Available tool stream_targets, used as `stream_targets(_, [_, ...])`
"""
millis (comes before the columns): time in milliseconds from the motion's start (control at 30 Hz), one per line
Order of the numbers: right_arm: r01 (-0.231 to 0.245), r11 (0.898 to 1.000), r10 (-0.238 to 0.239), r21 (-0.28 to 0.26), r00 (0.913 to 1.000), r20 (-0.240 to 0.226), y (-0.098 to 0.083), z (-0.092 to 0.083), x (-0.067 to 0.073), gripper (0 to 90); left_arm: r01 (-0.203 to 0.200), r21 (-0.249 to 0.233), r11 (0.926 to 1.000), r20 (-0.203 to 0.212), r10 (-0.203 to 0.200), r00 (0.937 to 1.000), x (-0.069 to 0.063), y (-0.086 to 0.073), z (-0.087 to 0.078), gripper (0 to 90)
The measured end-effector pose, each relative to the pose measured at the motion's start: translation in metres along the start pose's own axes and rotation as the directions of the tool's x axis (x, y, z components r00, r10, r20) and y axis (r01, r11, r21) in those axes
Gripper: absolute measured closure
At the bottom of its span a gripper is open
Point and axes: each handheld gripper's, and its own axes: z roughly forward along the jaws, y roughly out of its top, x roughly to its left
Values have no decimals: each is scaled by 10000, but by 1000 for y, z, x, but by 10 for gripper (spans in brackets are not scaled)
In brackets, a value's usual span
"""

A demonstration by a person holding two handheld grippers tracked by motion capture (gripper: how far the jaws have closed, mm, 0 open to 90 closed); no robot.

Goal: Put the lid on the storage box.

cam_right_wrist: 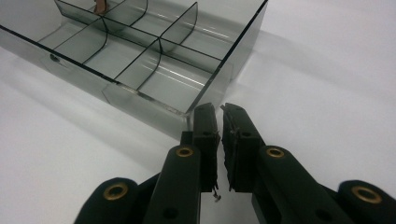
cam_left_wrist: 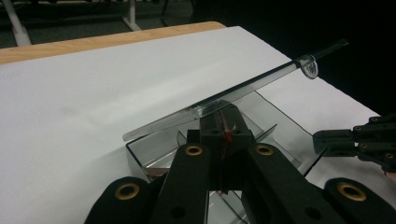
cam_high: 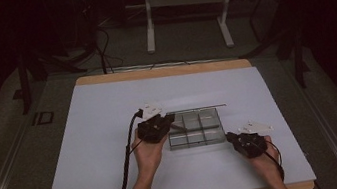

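Clear divided organizer box (cam_high: pixel 195 128) sits right of centre on counter (cam_high: pixel 87 137), nearer front edge.

Left gripper (cam_left_wrist: pixel 219 123): fingers fully closed, pinching edge of clear hinged lid (cam_left_wrist: pixel 243 88), lid raised.

Right gripper (cam_right_wrist: pixel 219 116): fingers nearly closed, empty, near box corner.

Risks:
- Thin smooth lid slips from pinch, slams shut.
- Light box lifts or slides; right gripper not bracing.
- Over-rotation strains hinge.

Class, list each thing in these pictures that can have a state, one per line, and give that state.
Clear compartment box: open, lid raised.
Clear lid: lifted, tilted over the box, held by its edge.
Left gripper: shut on the lid.
Right gripper: nearly closed, nothing between its fingers, at the box's corner.
Compartments nearest the right gripper: empty.
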Motion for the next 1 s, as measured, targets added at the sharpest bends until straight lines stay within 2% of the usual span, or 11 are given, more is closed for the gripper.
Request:
stream_targets(400, [-257,9996,258,96,9996,-90,-5,-1,3,838,11,-9,10000,-27,-11,10000,0,-1,-1,900])
stream_targets(867, [-105,9999,103,-60,9995,-310,-5,-4,3,796,42,4,10000,-25,-42,10000,0,-7,-3,900])
stream_targets(1000, [-101,9998,99,-144,9998,-167,-5,-6,2,789,25,35,10000,-2,-25,10000,0,-10,-5,900])
